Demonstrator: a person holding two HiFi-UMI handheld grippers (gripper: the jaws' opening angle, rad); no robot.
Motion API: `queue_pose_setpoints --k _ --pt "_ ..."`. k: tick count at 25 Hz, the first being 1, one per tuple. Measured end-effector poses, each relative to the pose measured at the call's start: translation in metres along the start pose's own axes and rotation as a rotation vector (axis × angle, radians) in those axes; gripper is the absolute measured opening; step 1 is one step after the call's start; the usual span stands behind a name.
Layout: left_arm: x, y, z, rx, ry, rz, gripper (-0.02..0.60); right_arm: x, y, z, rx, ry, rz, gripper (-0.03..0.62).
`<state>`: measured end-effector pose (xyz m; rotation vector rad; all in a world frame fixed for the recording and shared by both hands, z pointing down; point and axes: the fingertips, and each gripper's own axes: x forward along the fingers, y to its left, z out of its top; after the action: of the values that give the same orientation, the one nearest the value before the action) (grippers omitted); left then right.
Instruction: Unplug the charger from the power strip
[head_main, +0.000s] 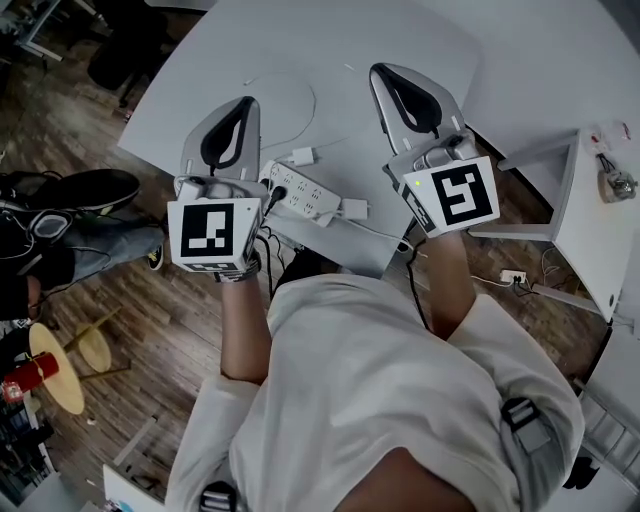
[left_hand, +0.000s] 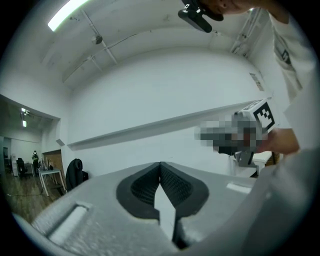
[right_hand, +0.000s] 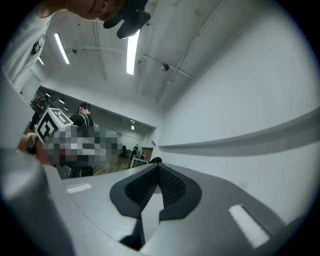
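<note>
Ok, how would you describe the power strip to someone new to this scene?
Start at the white table, close to its near edge, ahead of the person. The power strip lies there: a long white bar with rows of socket holes and a black plug in its left end, unlike the small white block beyond it.

Left hand-held gripper (left_hand: 160, 165), jaws together, empty, white wall (left_hand: 150, 90) ahead, ceiling light (left_hand: 67, 12) above

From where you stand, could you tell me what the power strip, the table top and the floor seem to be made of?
Power strip: white moulded plastic, by its smooth, rounded casing. Table top: plain pale matte surface without grain, probably laminate or painted board; unclear which. Floor: brown planks with seams and grain, wood or wood-look laminate.
</note>
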<state>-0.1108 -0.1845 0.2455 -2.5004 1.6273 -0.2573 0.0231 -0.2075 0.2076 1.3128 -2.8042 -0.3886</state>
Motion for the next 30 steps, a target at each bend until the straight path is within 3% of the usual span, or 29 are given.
queue_pose_setpoints --k 3,7,30 --pt "-0.004 0.002 0.024 0.039 -0.035 0.019 0.005 -0.002 -0.003 0.018 -0.031 -0.033 -0.009 0.002" --pt "-0.007 0.001 0.041 0.029 -0.068 0.023 0.005 -0.006 0.0 0.027 -0.012 -0.042 0.007 0.002" --pt "-0.008 -0.004 0.024 0.032 -0.021 0.026 0.005 -0.01 0.002 0.014 0.007 -0.003 0.023 0.002"
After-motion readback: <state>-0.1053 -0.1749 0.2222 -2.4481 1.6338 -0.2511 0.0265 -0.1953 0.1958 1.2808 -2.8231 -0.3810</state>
